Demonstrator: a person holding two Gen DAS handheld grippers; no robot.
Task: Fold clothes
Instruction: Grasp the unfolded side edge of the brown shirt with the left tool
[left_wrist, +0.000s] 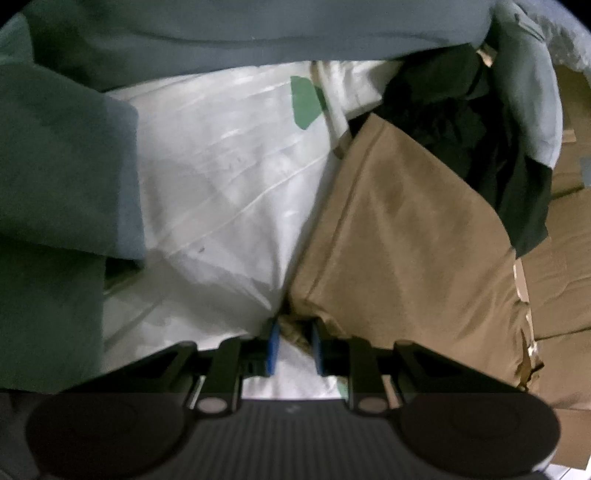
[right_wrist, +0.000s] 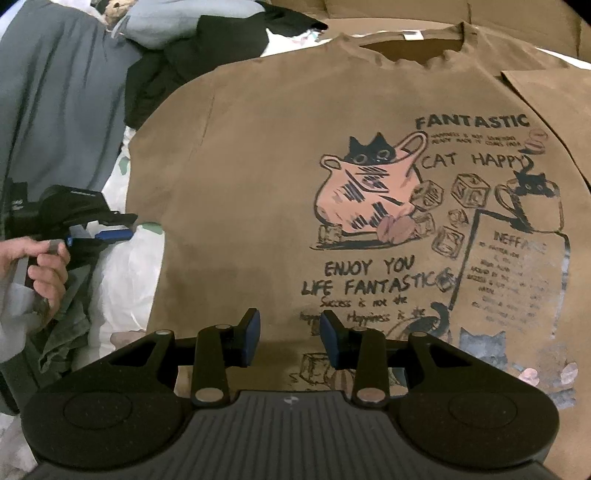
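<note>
1. The brown T-shirt (right_wrist: 277, 177) lies flat, print up, filling the middle and right of the right wrist view.
2. Left claw (left_wrist: 293, 345), narrow, pinches the shirt's edge at lower centre.
3. Right claw (right_wrist: 290, 341) hovers over the shirt, parted, empty.

T-shirt (right_wrist: 295, 203) flat on sheet (right_wrist: 125, 288), clothes pile (right_wrist: 177, 62) left

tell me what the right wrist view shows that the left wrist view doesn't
Only the right wrist view shows the brown t-shirt's cat print, its neckline, the right gripper with jaws apart above the cloth, and the hand holding the left gripper. Only the left wrist view shows the left gripper's own jaws close up at the shirt's edge. Both show the shirt, the white sheet and the dark clothes pile.
</note>
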